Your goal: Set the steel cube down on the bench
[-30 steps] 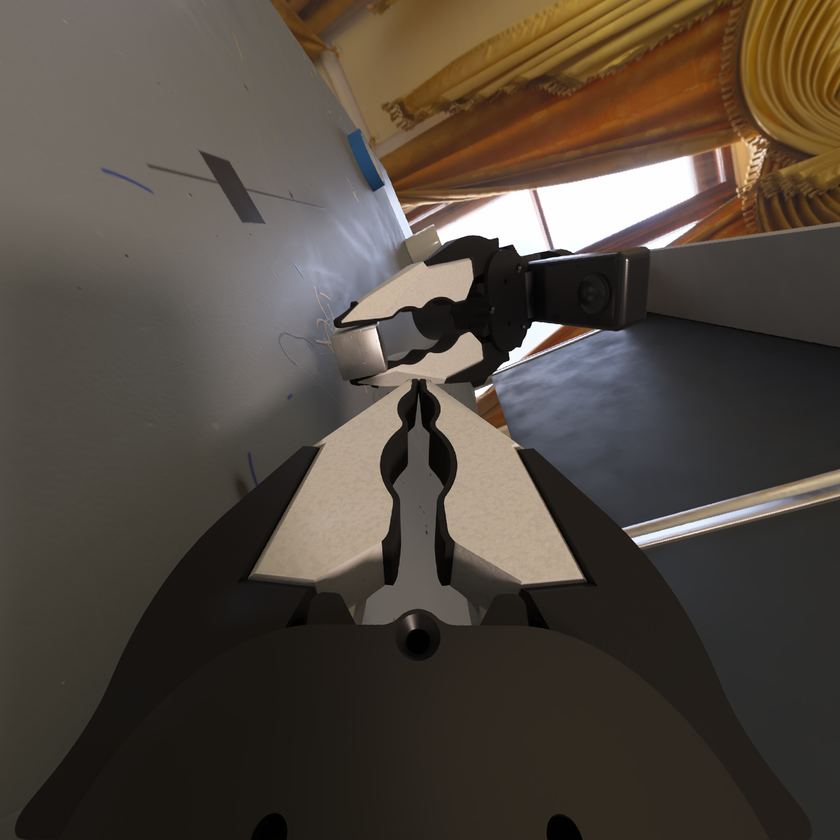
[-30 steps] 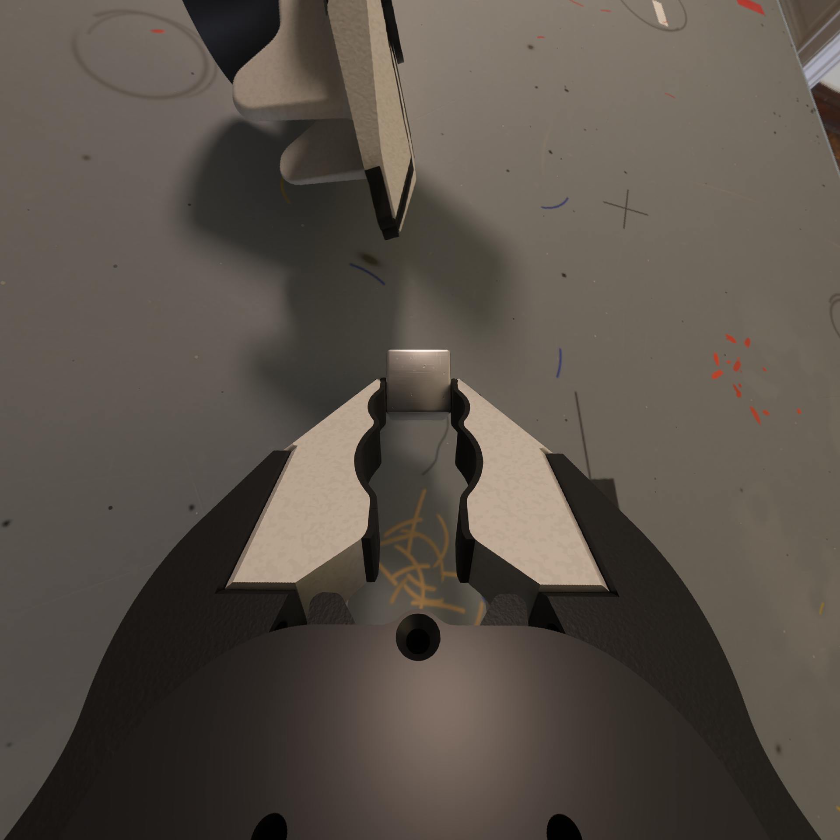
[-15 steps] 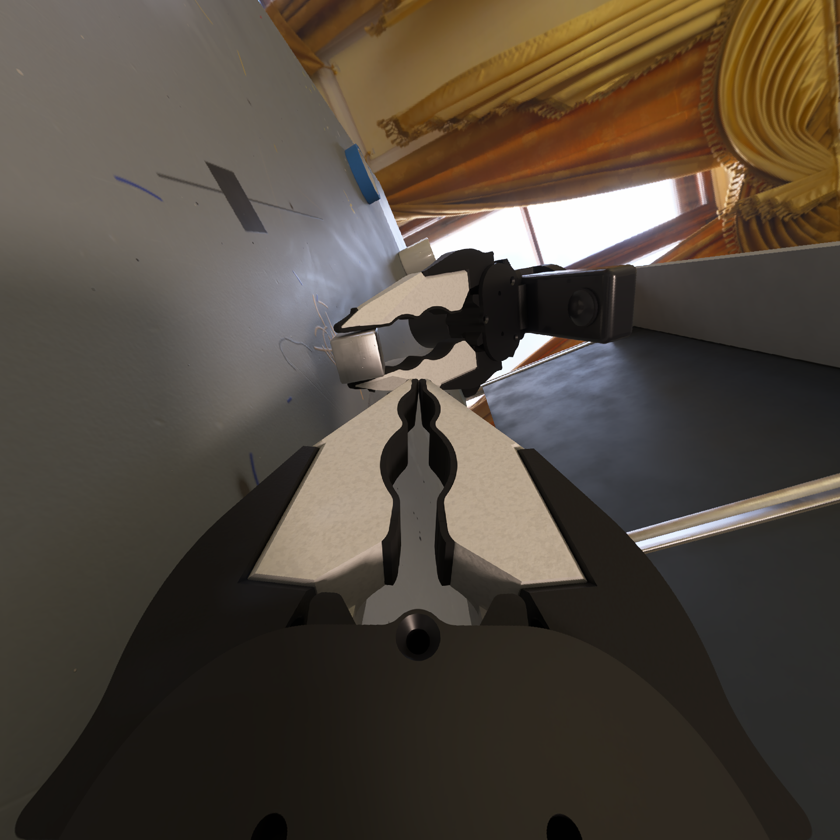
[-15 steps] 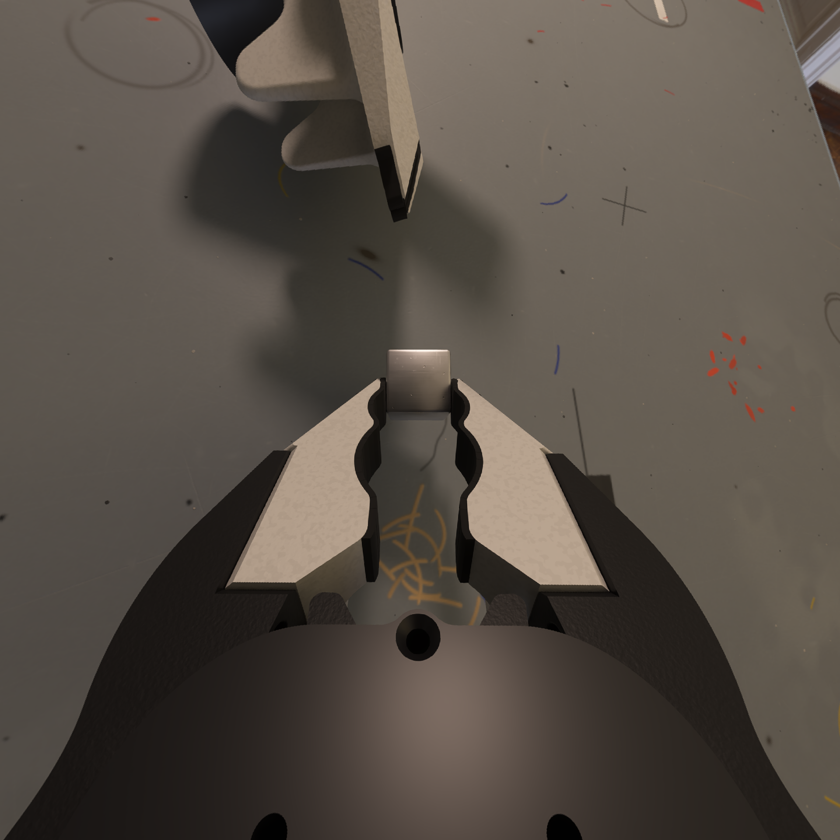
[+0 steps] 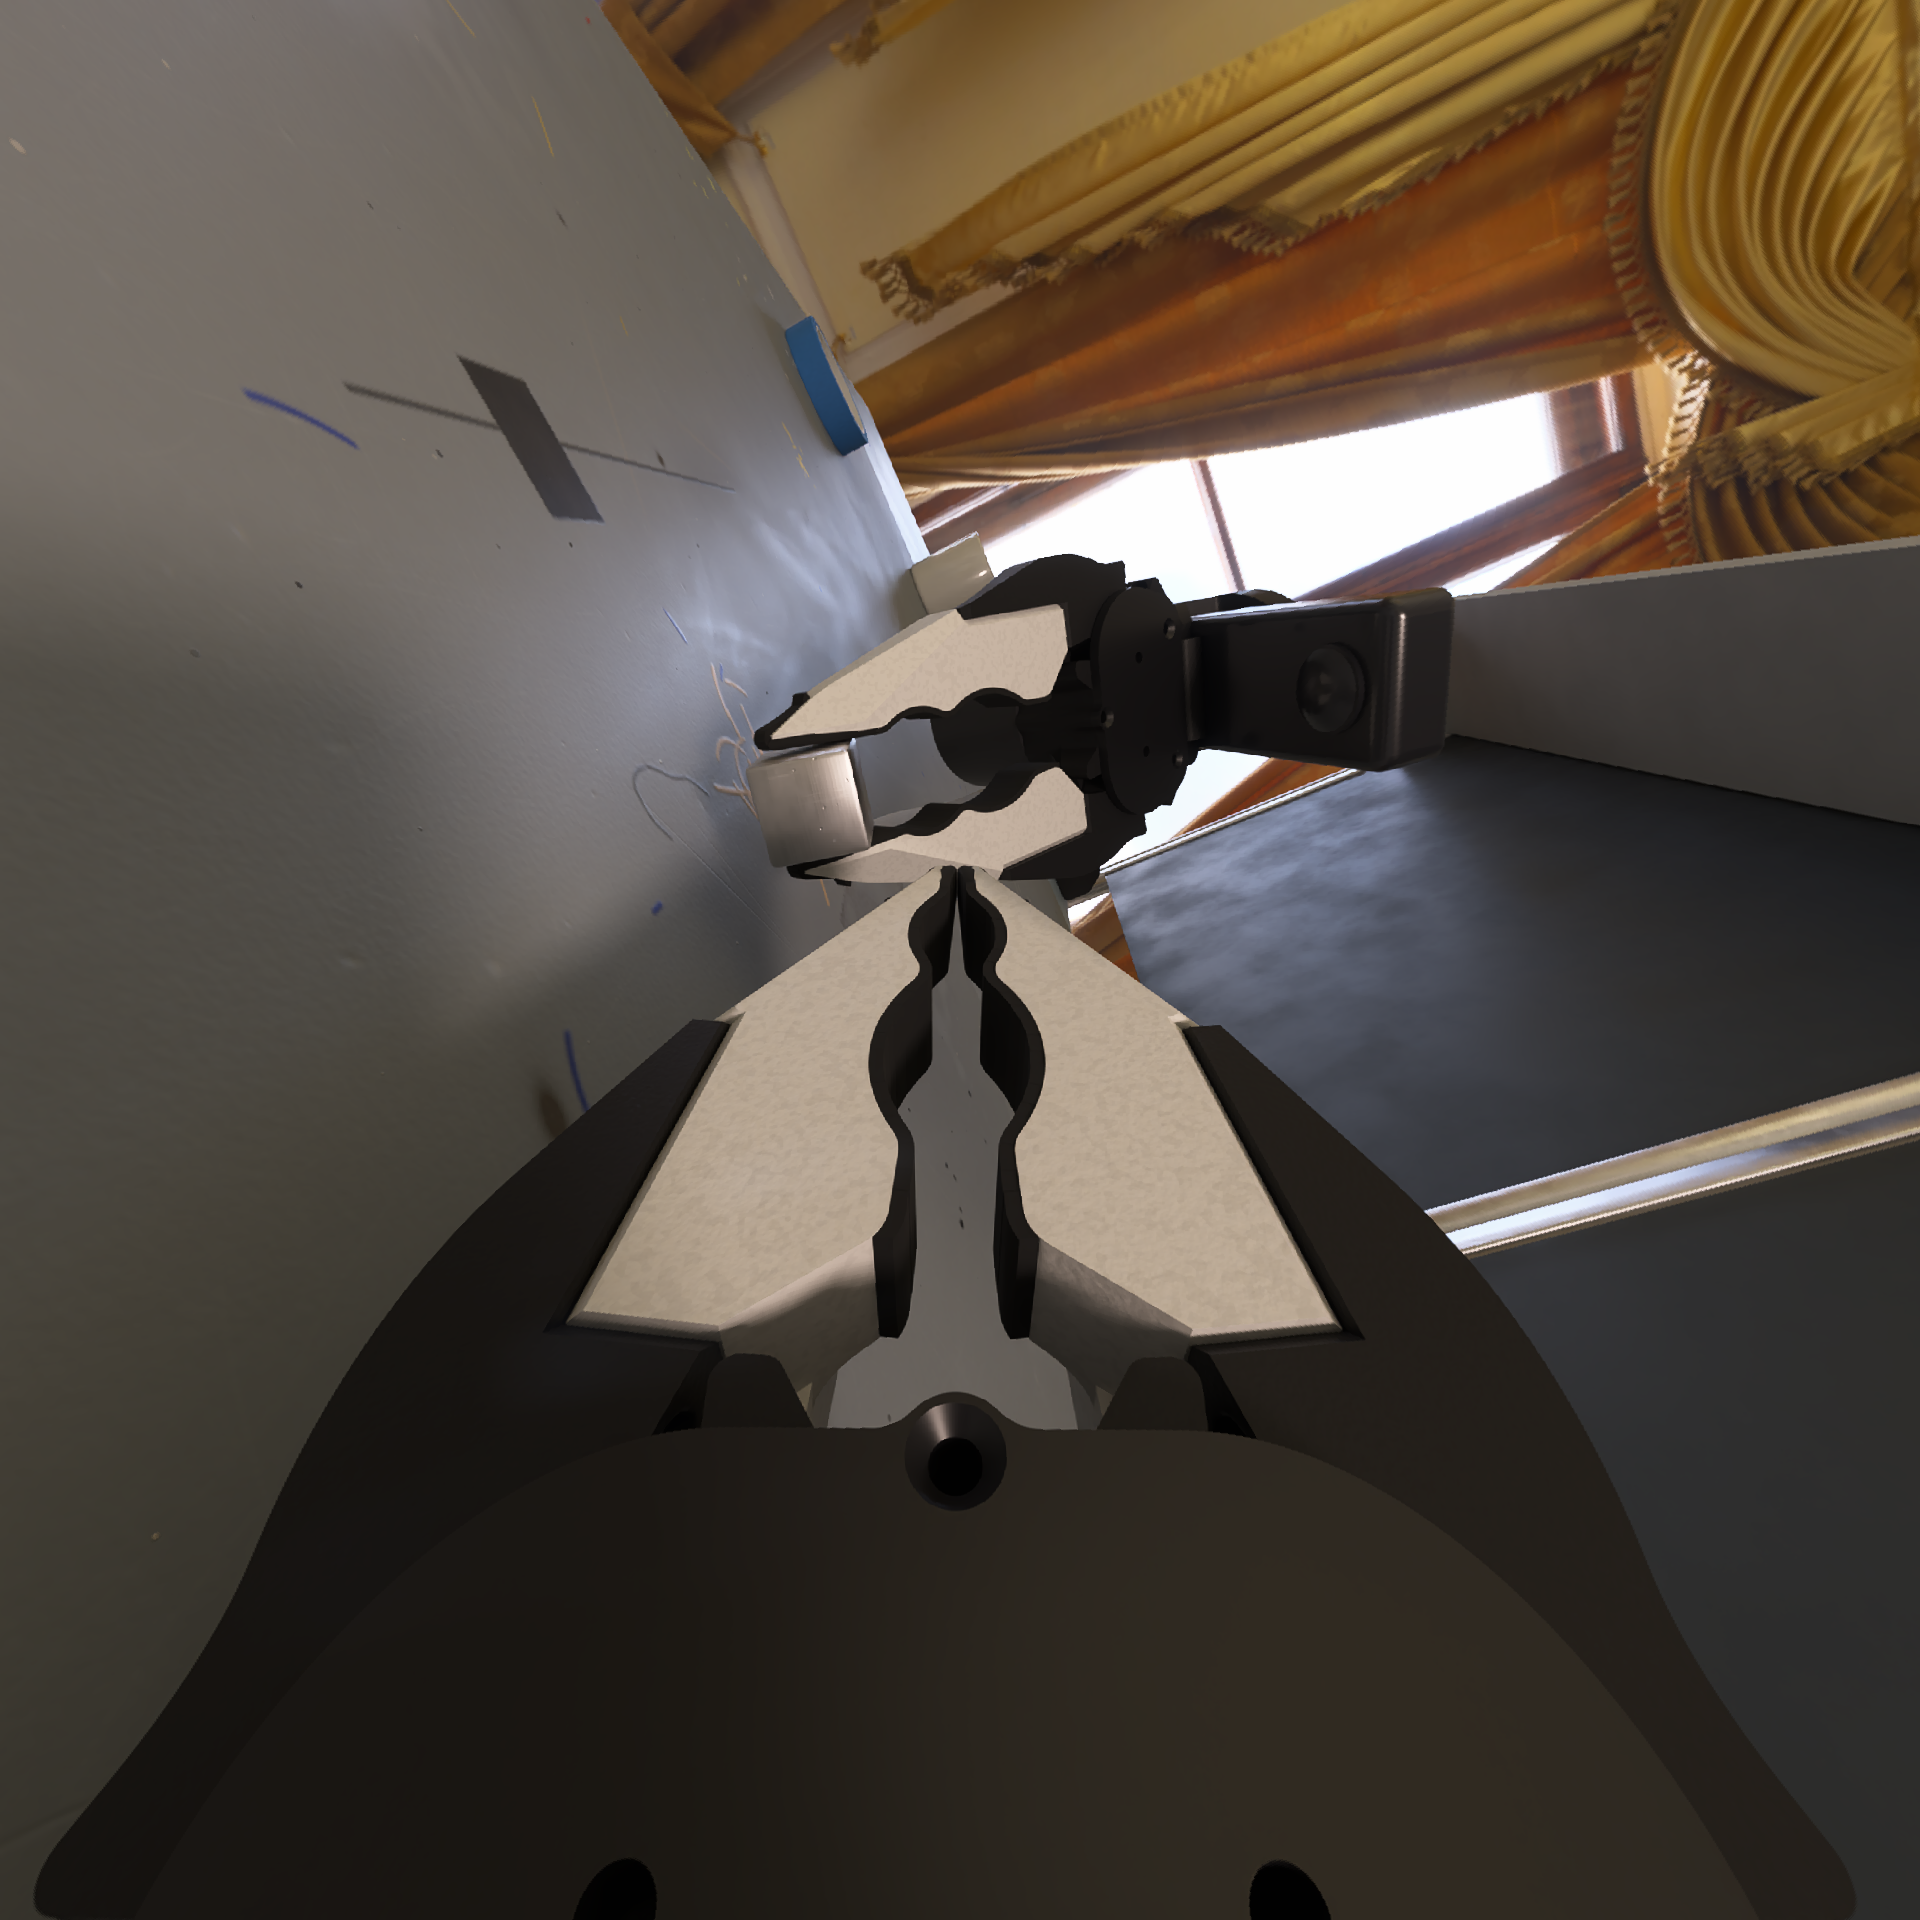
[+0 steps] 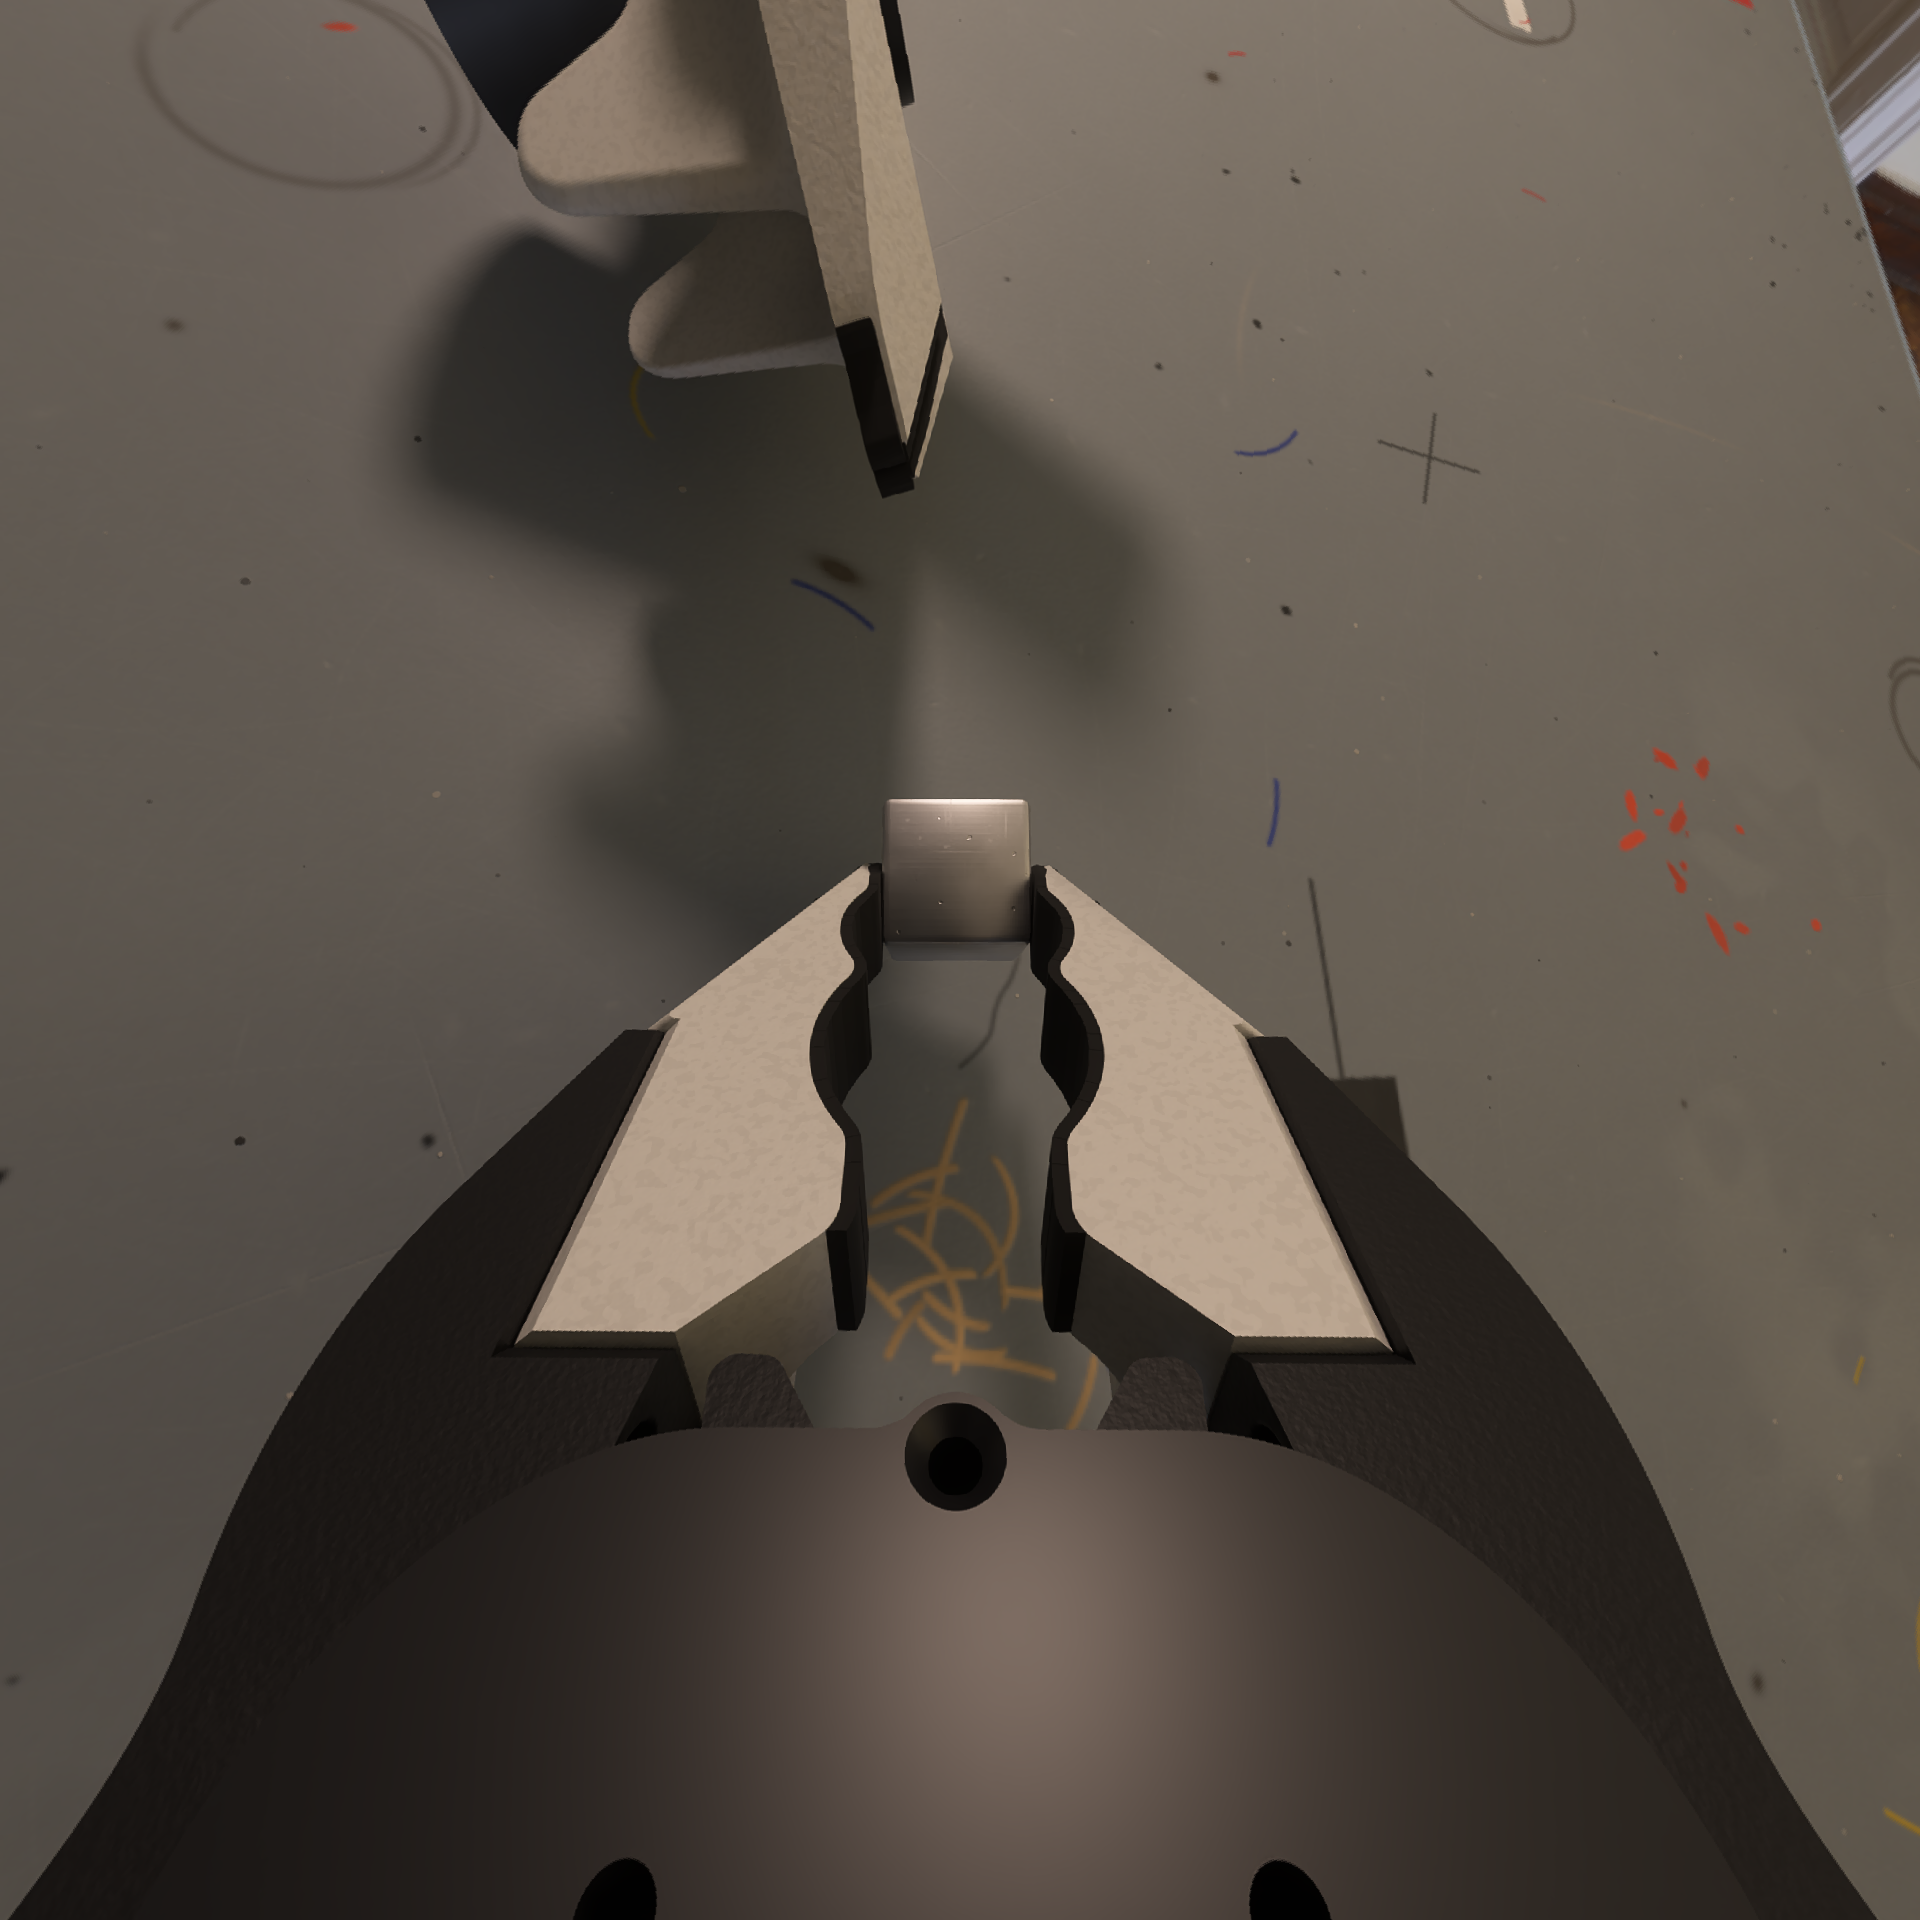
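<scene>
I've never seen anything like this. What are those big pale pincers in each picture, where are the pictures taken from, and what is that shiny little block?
Each picture comes from a camera mounted on one of two grippers, looking forward along its two pale fingers.

In the right wrist view, the right gripper pinches the steel cube between its fingertips, pointing down at the grey bench. The bench bears scattered marks: red flecks, a pencilled cross and tan squiggles. The other gripper's fingers poke in from the top.

In the left wrist view, the camera is tilted, so the bench rises like a wall on the left. The left gripper is closed and empty. Just beyond it you see the right gripper from the side, holding the cube close to the bench; whether it touches is unclear. A blue block lies near the bench's far edge, with curtains behind.
</scene>
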`<state>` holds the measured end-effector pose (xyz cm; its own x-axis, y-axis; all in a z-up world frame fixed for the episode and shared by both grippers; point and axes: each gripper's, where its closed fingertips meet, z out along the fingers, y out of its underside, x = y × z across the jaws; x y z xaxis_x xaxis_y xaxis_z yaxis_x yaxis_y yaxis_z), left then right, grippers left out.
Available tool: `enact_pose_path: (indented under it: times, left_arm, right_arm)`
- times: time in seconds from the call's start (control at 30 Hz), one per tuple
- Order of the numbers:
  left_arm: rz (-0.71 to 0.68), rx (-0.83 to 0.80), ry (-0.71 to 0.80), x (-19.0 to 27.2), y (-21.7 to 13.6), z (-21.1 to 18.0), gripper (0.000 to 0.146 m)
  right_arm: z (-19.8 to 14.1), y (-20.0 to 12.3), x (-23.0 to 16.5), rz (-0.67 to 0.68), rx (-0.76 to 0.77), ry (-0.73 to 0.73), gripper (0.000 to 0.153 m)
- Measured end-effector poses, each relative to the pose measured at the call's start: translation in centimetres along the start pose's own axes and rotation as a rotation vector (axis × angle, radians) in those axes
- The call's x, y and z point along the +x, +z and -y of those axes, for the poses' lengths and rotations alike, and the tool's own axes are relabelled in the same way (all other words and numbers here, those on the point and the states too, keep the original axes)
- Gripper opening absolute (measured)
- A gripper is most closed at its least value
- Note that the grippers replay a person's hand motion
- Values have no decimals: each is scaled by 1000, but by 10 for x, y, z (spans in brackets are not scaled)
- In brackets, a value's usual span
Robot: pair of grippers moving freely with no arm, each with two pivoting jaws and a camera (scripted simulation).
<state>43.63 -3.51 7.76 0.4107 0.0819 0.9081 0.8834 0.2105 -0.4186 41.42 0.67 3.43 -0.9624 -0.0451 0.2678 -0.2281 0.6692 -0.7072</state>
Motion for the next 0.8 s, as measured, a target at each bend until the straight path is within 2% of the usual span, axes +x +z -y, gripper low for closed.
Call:
enact_pose_path:
  times: [0.8]
  left_arm:
    - [46,-20,-4,-7,2,-3,0]
  right_arm:
    - [1,0,-1,-1,-1,-9,27]
